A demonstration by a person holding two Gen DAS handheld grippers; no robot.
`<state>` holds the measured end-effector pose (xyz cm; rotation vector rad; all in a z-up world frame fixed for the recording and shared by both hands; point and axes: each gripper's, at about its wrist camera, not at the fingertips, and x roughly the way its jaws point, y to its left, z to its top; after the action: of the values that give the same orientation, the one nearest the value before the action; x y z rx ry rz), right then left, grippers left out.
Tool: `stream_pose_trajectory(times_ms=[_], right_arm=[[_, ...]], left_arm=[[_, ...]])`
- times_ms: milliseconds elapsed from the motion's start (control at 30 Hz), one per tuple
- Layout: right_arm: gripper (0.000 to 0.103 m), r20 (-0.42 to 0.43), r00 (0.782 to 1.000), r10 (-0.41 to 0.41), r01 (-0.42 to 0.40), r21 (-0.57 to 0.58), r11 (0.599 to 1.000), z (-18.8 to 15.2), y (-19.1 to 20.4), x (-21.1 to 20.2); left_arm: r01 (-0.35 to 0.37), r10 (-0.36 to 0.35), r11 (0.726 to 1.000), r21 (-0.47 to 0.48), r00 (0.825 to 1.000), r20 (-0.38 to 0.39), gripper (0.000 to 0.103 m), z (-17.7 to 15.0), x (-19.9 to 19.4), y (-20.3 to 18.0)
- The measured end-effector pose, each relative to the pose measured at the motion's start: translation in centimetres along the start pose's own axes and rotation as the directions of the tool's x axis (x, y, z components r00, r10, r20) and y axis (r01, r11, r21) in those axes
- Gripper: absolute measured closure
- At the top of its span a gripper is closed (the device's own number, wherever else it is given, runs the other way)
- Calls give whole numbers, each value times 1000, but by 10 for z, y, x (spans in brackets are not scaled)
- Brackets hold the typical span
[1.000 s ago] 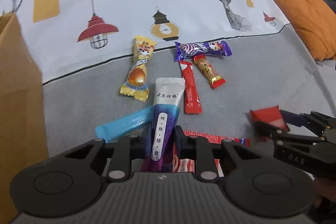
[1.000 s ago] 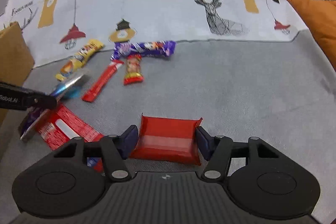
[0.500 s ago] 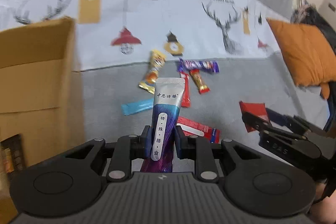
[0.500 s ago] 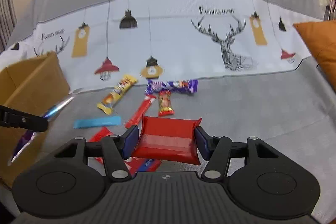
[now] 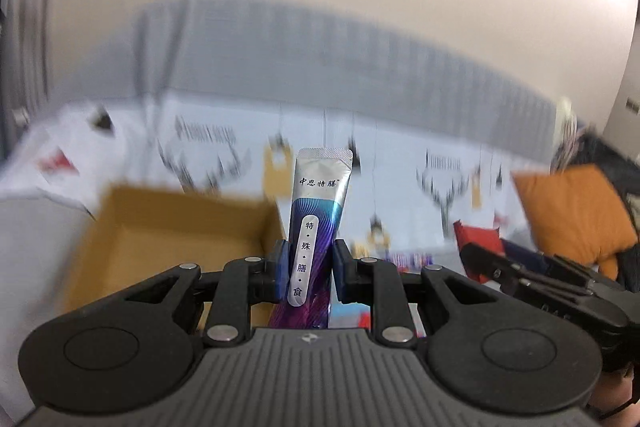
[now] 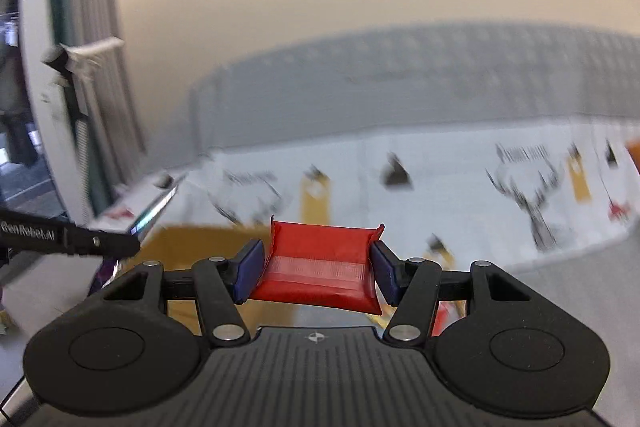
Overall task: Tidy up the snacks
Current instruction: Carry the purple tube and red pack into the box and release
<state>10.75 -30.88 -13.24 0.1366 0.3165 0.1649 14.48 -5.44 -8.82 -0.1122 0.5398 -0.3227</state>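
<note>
While both packets ride high and blurred: left tool [image 5: 307, 267] clamped narrow on sachet [image 5: 318, 223], standing upright toward 12 o'clock; right tool [image 6: 316, 271] pinching red pack [image 6: 320, 263] by its edges, bowed. Box [image 5: 168, 227] at 9 o'clock of sachet. Risks slipping mid-swing, dropping short of box, tools colliding.

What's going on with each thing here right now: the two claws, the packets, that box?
Left gripper: shut on the silver-purple sachet.
Sachet: held upright, top end free.
Right gripper: shut on the red packet.
Red packet: held flat across the jaws, side edges curled up.
Cardboard box: open at the top; contents hidden by blur.
Orange cushion: lying at the right, untouched.
</note>
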Motion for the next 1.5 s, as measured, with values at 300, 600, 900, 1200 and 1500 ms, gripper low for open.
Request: stream_pose_trajectory(times_ms=[300, 600, 900, 1200, 1500], right_arm=[[43, 127, 981, 150, -134, -129, 983, 64, 76, -29], [42, 34, 971, 235, -229, -130, 965, 53, 97, 24], [42, -174, 936, 306, -317, -37, 948, -23, 110, 111], [43, -405, 877, 257, -324, -104, 940, -88, 114, 169], [14, -405, 857, 320, -399, -128, 908, -98, 117, 165]], left_arm=[[-42, 49, 998, -41, 980, 193, 78, 29, -75, 41], [-140, 145, 988, -60, 986, 86, 78, 11, -35, 88], [-257, 250, 966, -39, 959, -135, 78, -51, 53, 123], [-285, 272, 958, 0, 914, -302, 78, -102, 114, 148], [-297, 269, 954, -45, 910, -316, 41, -102, 105, 147]])
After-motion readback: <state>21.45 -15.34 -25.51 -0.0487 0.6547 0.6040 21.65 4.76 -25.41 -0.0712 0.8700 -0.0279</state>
